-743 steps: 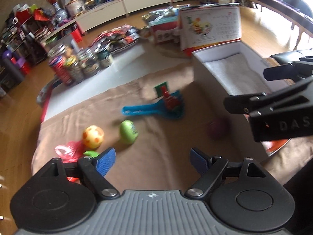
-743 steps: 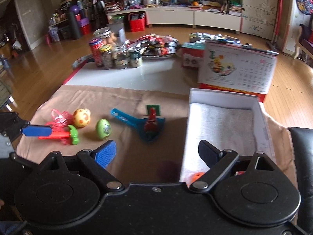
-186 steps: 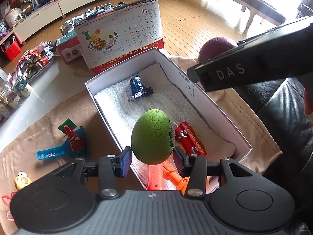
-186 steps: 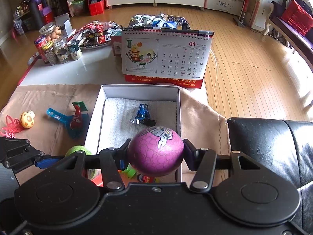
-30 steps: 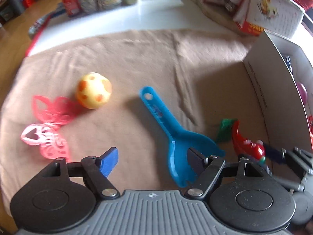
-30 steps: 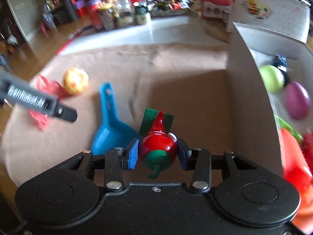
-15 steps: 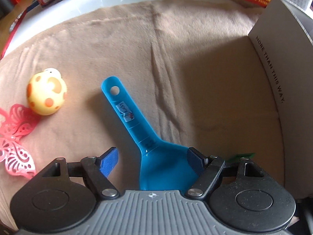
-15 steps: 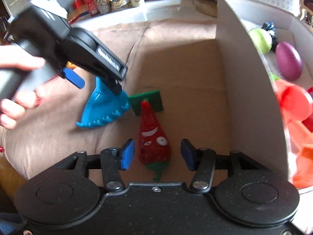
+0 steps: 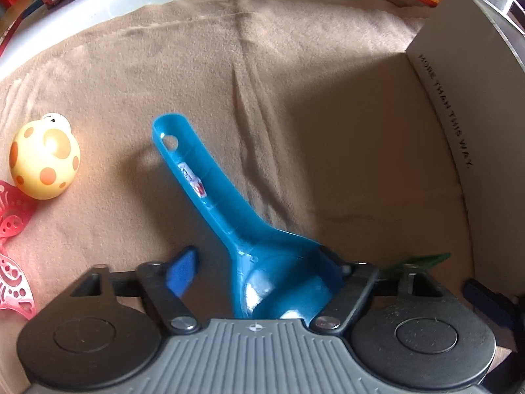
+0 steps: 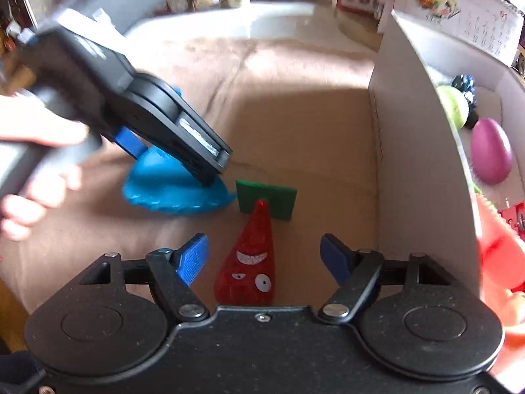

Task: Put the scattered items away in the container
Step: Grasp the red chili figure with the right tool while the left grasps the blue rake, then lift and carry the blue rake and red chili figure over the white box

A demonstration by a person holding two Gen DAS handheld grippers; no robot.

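Note:
A blue plastic scoop (image 9: 229,216) lies on the brown cloth, handle pointing away. My left gripper (image 9: 256,269) is open, its jaws on either side of the scoop's wide head; in the right wrist view it (image 10: 170,161) sits over the scoop (image 10: 174,190). My right gripper (image 10: 265,259) is open around a red chilli toy (image 10: 249,262) that lies on the cloth beside a green square (image 10: 267,198). The white box (image 10: 413,170) stands at the right, holding a green egg (image 10: 454,106), a purple egg (image 10: 490,151) and red toys.
A yellow spotted egg toy (image 9: 44,159) and a pink butterfly cut-out (image 9: 11,246) lie at the cloth's left edge. The box wall (image 9: 459,124) rises at the right. A calendar (image 10: 459,16), jars and packets stand behind on the white table.
My right gripper has opened and let the red chilli toy lie on the cloth. My left gripper has moved down and forward over the blue scoop's head.

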